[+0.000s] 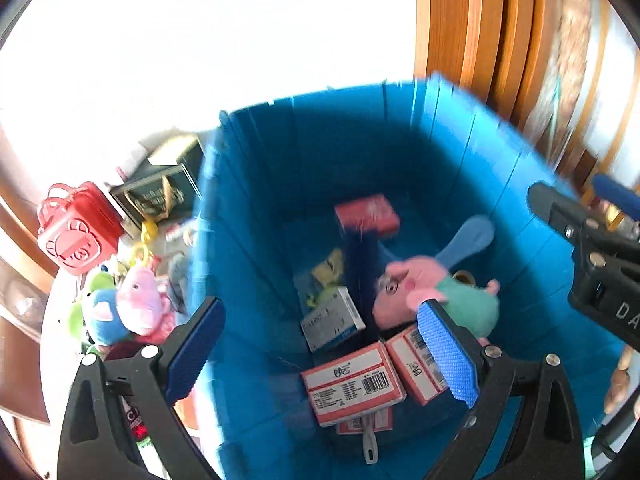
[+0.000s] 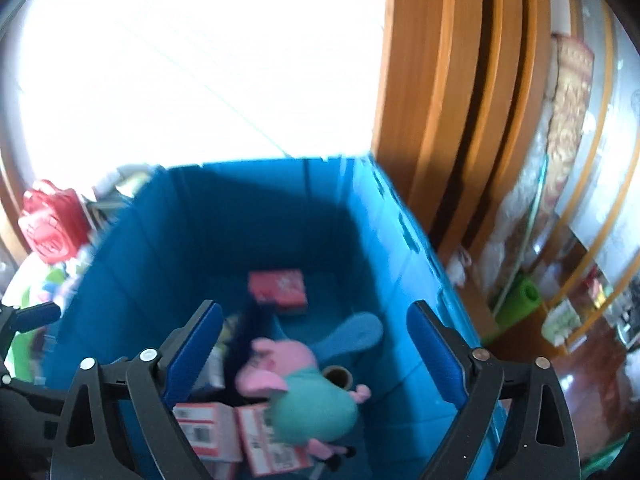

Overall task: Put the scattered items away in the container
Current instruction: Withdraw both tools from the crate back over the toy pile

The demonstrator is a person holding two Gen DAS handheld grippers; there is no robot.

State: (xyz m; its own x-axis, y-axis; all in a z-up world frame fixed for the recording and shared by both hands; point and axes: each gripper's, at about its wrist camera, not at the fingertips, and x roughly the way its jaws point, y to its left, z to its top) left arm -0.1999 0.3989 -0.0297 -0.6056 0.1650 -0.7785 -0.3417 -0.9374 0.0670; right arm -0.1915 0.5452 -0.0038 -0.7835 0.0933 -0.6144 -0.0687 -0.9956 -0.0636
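Blue plastic crate (image 1: pixel 460 152), ribbed walls, rectangular, open top. Inside: soft pig plush (image 1: pixel 436 292) with pink head and teal body, lying on its side over white-and-red cardboard boxes (image 1: pixel 352 384) printed with barcodes. Flat red box (image 1: pixel 366 214) at the far end; a small grey-white carton (image 1: pixel 332 324) tilted mid-floor.

Left gripper (image 1: pixel 320 356) above the crate, jaws wide, nothing between the blue textured pads (image 1: pixel 448 356). Right gripper (image 2: pixel 316 360) likewise spread wide and empty, poised over the plush.

Outside the crate's left wall: red moulded plastic case (image 1: pixel 78 230) with handles, pink plush (image 1: pixel 142 300), blue-and-green plush (image 1: pixel 100 312), dark printed box (image 1: pixel 160 192). Motion blur softens edges.
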